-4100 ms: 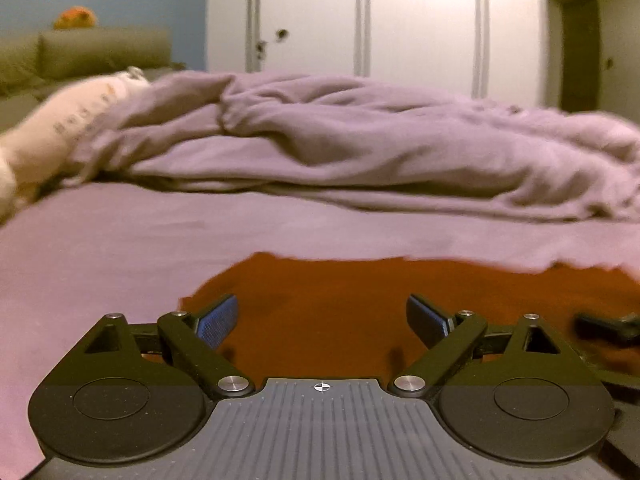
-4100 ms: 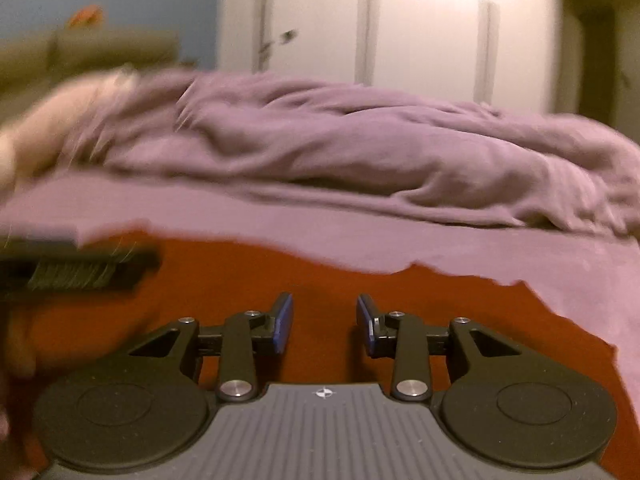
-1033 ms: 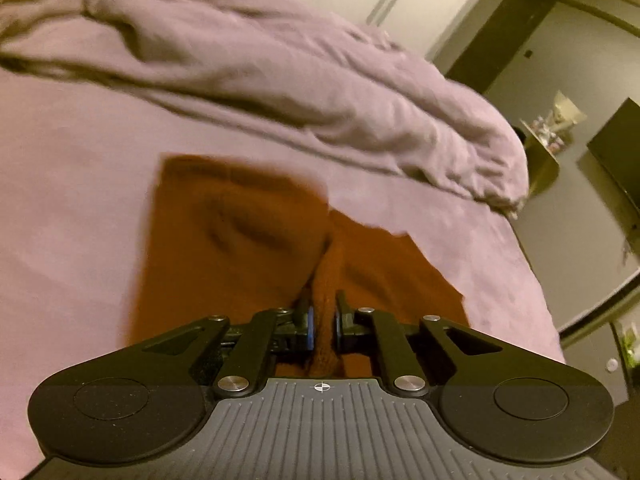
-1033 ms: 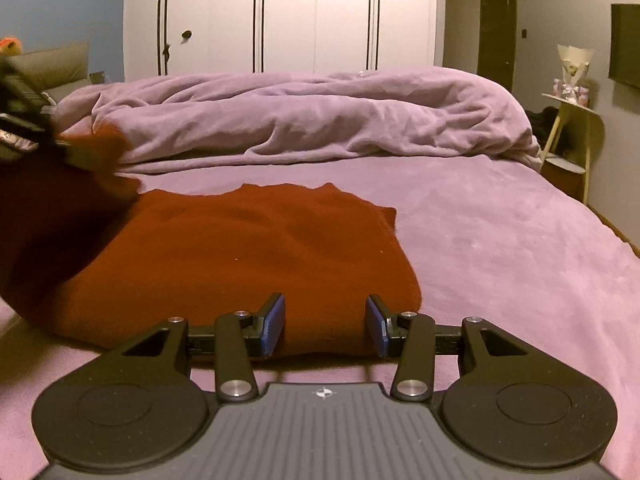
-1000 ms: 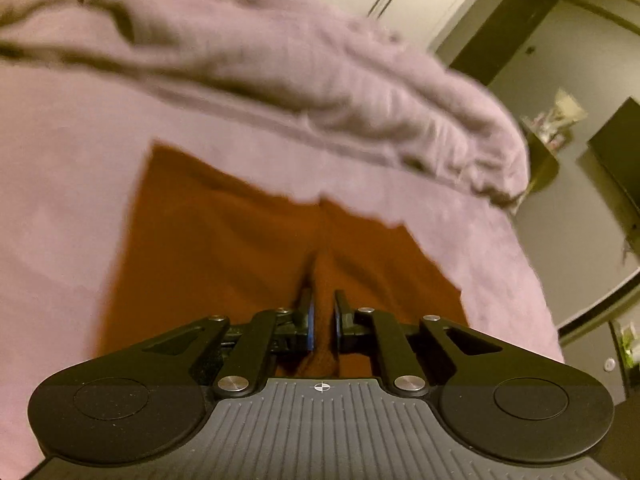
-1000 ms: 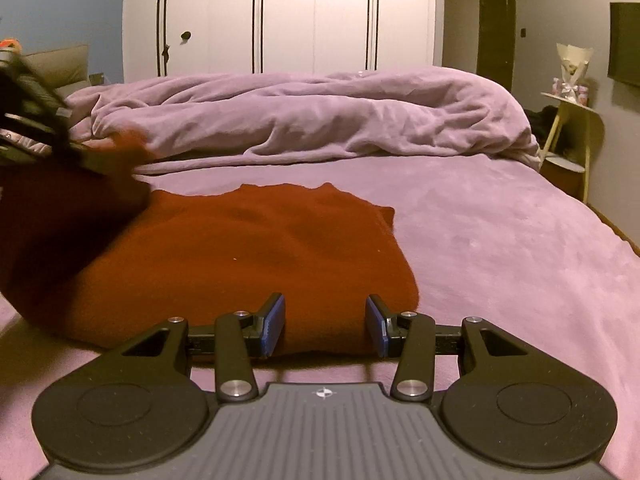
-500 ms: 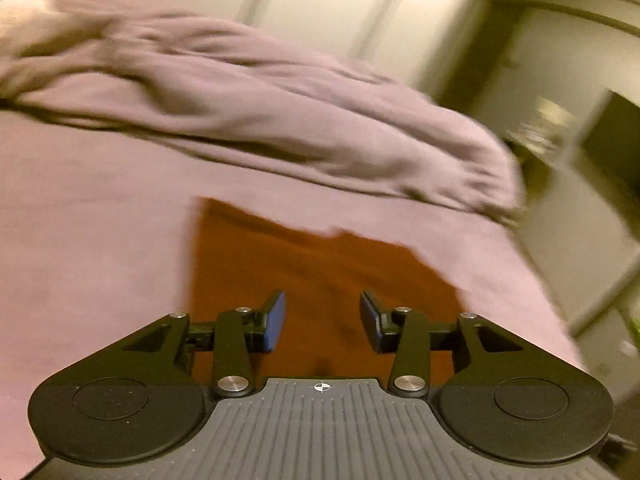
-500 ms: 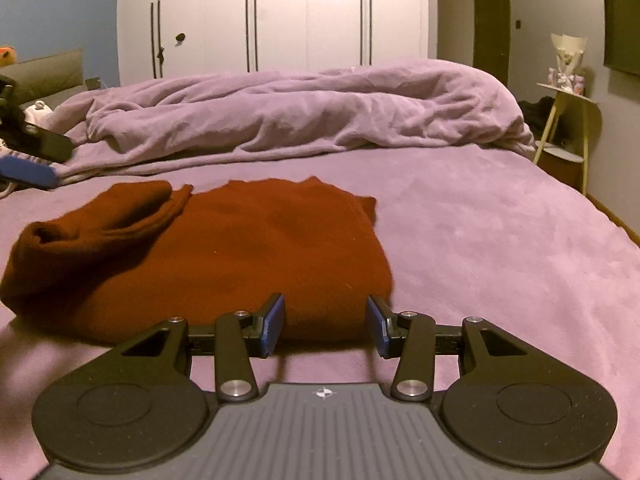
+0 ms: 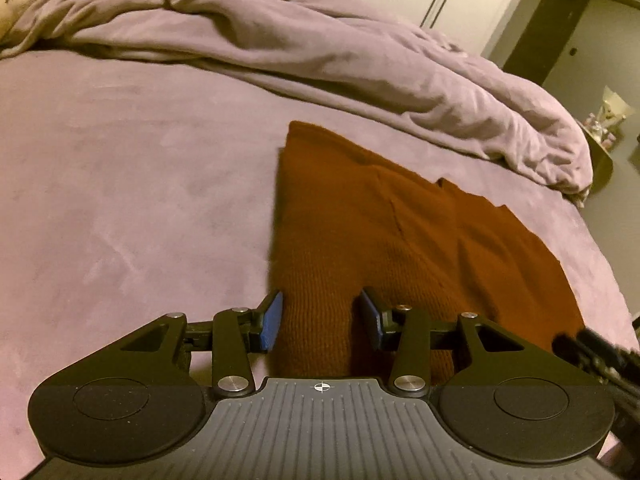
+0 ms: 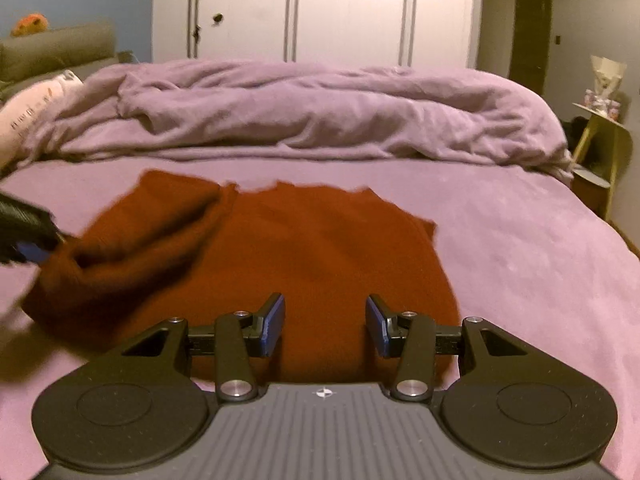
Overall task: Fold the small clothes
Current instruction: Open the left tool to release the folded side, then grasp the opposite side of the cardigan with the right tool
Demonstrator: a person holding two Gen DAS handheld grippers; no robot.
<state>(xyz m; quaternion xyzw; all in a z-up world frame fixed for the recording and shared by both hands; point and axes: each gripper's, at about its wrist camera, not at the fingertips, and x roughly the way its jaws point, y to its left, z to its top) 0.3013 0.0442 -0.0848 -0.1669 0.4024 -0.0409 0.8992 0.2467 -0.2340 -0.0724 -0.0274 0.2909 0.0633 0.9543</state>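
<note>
1. My left claw (image 9: 318, 322) sits at the bottom centre of the left wrist view, its jaws partly apart after having just been opening. A ridge of the rust-brown sweater (image 9: 400, 248) runs up between the blue pads (image 9: 272, 322). The pads do not look pressed on it, though the left one is so near the cloth edge that I cannot be sure it is clear.

2. My right claw (image 10: 325, 326) is at the bottom centre of the right wrist view, jaws partly apart and gripping nothing. The near hem of the sweater (image 10: 320, 264) lies under and between the pads (image 10: 276, 324).

3. The sweater lies on the purple bed (image 10: 540, 248), in the middle of both views. In the right wrist view its left side is folded over into a thick roll that runs from the upper middle down to the left edge; the rest lies flat.

4. In that same view, my left claw shows as a dark blur with a blue pad at the left edge of the frame (image 10: 28, 236), just beside the end of the roll. Touching or not, I cannot tell.

5. In the left wrist view, part of my right claw shows blurred at the lower right edge (image 9: 596, 356).

6. A crumpled purple duvet (image 10: 320, 112) lies across the bed beyond the sweater, with white wardrobe doors (image 10: 344, 8) behind it.
</note>
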